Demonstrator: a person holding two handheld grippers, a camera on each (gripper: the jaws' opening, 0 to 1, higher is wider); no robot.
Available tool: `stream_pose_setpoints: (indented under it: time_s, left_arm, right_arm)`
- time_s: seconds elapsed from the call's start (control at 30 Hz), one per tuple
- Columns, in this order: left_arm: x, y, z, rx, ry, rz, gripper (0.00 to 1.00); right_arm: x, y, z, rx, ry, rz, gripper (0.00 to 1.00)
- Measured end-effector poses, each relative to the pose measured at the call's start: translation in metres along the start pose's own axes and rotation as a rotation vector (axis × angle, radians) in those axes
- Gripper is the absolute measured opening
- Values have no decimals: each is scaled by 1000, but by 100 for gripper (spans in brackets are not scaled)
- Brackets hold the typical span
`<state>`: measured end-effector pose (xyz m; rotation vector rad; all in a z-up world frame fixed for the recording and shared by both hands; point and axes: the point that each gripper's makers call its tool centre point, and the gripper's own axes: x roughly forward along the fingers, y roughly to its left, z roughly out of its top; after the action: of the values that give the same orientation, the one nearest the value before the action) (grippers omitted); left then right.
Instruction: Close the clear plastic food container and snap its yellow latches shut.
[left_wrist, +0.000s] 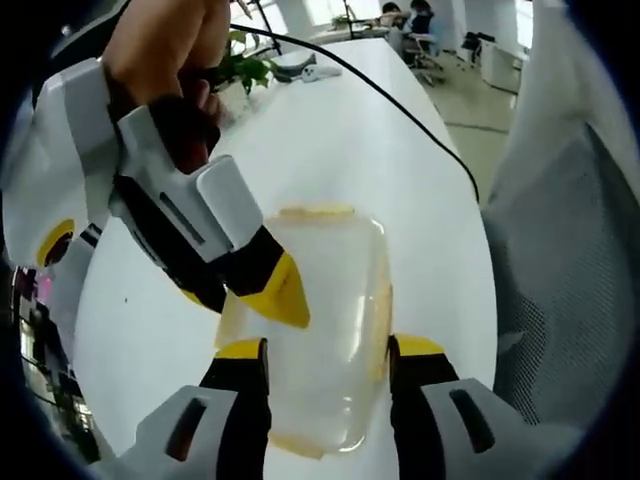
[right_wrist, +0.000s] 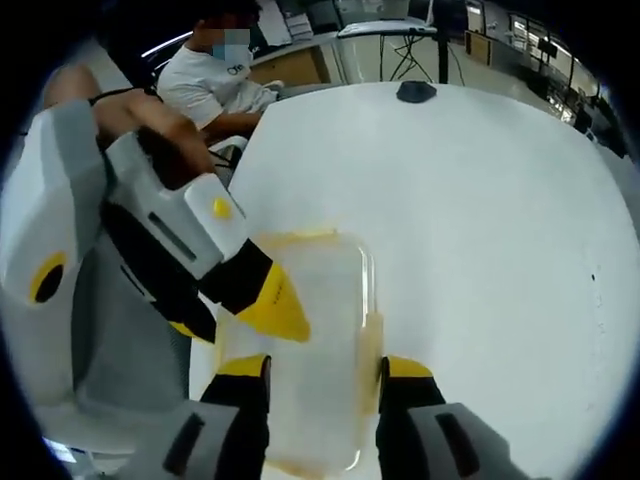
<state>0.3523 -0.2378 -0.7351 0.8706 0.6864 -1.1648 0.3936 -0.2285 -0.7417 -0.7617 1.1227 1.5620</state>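
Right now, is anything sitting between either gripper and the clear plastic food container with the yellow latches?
Nothing visible. The clear plastic food container lies on the white table, directly between the left gripper's open jaws, and likewise at the right gripper.

The desk (right_wrist: 480, 200) lies bare and open beyond the container (right_wrist: 310, 340). A black cable (left_wrist: 400, 100) crosses the far desk, and a mesh chair (left_wrist: 570, 290) crowds one edge. Each tool's jaws straddle the container, with the other tool (left_wrist: 280, 290) pressing in from the side.
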Motion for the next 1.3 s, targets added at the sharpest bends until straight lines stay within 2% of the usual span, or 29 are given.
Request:
stream_pose_setpoints:
  time_s: [0.13, 0.17, 0.23, 0.33, 0.47, 0.53, 0.57, 0.6, 0.63, 0.73, 1.07, 1.2, 1.3]
  left_arm:
    - [1, 0, 0, 3, 16, -7, 45]
    - [1, 0, -1, 11, 20, -14, 45]
    - [4, 2, -1, 17, 20, -10, 45]
    - [5, 2, -3, 14, 15, -5, 45]
    - [9, 3, -1, 83, 20, 73, 45]
    - [10, 0, -1, 65, 15, 78, 45]
    - [6, 3, -18, 46, 88, 115, 44]
    - [14, 3, -7, 77, 14, 99, 44]
    - [17, 3, -8, 58, 1, 99, 44]
    - [15, 2, -5, 61, -2, 86, 45]
    - [10, -2, 0, 94, 12, 76, 47]
    - [7, -3, 2, 89, -14, 62, 47]
    - [6, -3, 5, 59, -35, 32, 47]
  right_arm:
    - [1, 2, 0, -5, -2, 26, 37]
    - [2, 5, -5, 44, 3, 39, 37]
    - [3, 4, -5, -3, 16, 58, 37]
    - [4, 4, -4, 2, 29, 56, 37]
    - [5, 5, -1, 4, 46, 49, 37]
    - [5, 6, -1, 7, 55, 46, 37]
    - [5, 5, -1, 11, 56, 47, 37]
    - [4, 5, 1, 15, 57, 40, 37]
    - [3, 5, 1, 12, 72, 34, 37]
    - [3, 4, 1, 7, 91, 28, 38]
    - [3, 6, 0, 12, 65, 35, 39]
    - [2, 7, 1, 22, 48, 20, 40]
    - [1, 8, 2, -12, 42, -10, 39]
